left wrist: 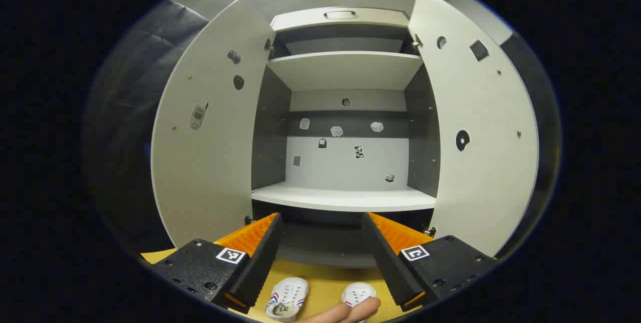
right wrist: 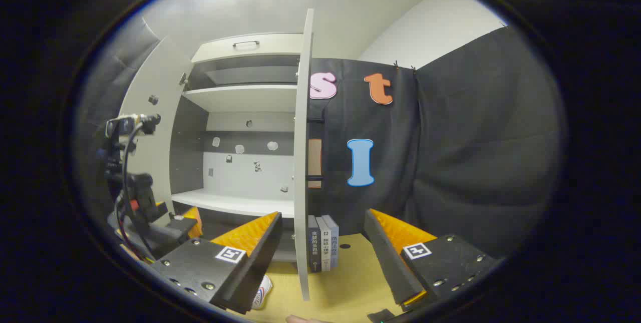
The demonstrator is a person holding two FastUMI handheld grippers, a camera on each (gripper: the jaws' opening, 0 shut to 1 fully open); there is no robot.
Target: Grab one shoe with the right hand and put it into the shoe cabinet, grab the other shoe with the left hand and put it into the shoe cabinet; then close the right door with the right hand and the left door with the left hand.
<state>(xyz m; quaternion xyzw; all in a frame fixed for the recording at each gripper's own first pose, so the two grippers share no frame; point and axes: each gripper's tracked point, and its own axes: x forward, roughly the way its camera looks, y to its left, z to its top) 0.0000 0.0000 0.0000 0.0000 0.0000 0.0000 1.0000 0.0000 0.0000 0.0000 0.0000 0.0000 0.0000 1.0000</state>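
We see the two white shoes, one (left wrist: 286, 299) with red and blue stripes on its side and the other (left wrist: 358, 295) just to its right, lying side by side on the yellow floor (left wrist: 325, 283) in front of the shoe cabinet (left wrist: 345, 112). Both are outside it, low in the left gripper view. A fingertip (left wrist: 350, 312) of a person pokes in at the bottom edge, overlapping the right-hand shoe.

The left gripper (left wrist: 320, 253) is held level and pointed straight into the cabinet, its fingers spread wide with nothing between them; the shoes lie below and between the fingers. In the right gripper view we also see this gripper (right wrist: 150, 223) farther off on the left, with cables rising from it.

The right gripper (right wrist: 320, 258) also stands wide apart and empty, aimed at the edge of the open right door (right wrist: 302, 152), which we see nearly edge-on. Part of one shoe (right wrist: 261, 290) peeps out beneath its left finger.

Both doors are swung open: the left door (left wrist: 210, 152) and the right door (left wrist: 475, 142) flank the empty white shelf (left wrist: 345, 198). A few upright books (right wrist: 323, 243) stand on the floor just beside the right door.
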